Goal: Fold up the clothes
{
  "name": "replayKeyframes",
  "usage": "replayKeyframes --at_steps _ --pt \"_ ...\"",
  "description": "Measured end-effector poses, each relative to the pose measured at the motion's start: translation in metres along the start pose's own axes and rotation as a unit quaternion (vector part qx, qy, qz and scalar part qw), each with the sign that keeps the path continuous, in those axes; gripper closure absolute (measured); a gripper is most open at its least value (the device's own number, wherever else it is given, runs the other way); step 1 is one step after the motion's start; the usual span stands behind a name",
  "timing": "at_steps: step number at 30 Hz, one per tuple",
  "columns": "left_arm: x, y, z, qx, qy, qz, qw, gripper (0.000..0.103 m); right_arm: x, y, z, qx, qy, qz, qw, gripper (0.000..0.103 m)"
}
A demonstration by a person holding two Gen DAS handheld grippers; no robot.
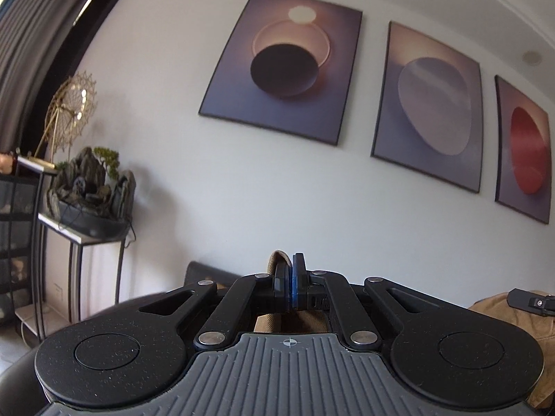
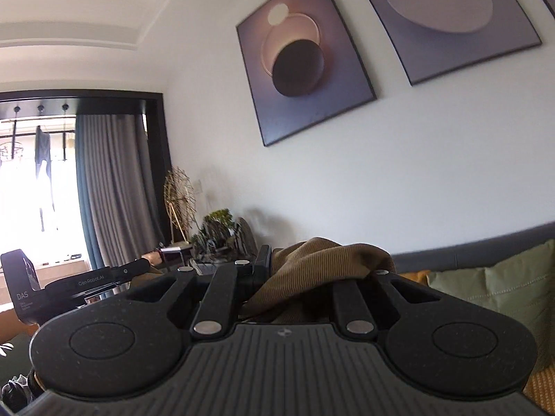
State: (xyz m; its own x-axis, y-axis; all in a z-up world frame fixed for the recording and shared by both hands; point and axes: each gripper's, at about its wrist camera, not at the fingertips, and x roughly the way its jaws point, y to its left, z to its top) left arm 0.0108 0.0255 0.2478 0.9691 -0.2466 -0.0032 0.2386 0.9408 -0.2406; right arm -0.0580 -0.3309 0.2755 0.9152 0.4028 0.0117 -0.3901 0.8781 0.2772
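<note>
In the left wrist view the left tongs are clenched on a fold of the brown cloth, pointing level at the wall, while in the right wrist view the right tongs grasp bunched brown cloth before a sofa.

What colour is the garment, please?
Brown, finely ribbed garment; the right wrist view shows it best.
</note>
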Motion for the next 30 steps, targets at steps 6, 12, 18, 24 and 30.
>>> replayKeyframes --at_steps 6,12,18,24,30 --pt "0.205 0.024 -0.077 0.029 0.096 0.073 0.9923 0.099 0.156 -0.125 -0.051 0.102 0.06 -0.092 0.989 0.087" --pt "0.358 0.068 -0.204 0.072 0.242 0.132 0.9585 0.095 0.296 -0.26 -0.17 0.24 0.157 -0.191 0.939 0.041" --pt "0.332 0.111 -0.276 0.093 0.316 0.105 0.9383 0.074 0.279 -0.29 -0.273 0.216 0.191 -0.205 0.936 0.029" --pt "0.223 0.116 -0.316 0.15 0.364 0.067 0.9167 0.044 0.186 -0.237 -0.294 0.111 0.259 -0.19 0.941 0.024" --pt "0.145 0.108 -0.357 0.188 0.404 0.067 0.8928 0.033 0.098 -0.193 -0.323 0.075 0.283 -0.211 0.933 0.019"
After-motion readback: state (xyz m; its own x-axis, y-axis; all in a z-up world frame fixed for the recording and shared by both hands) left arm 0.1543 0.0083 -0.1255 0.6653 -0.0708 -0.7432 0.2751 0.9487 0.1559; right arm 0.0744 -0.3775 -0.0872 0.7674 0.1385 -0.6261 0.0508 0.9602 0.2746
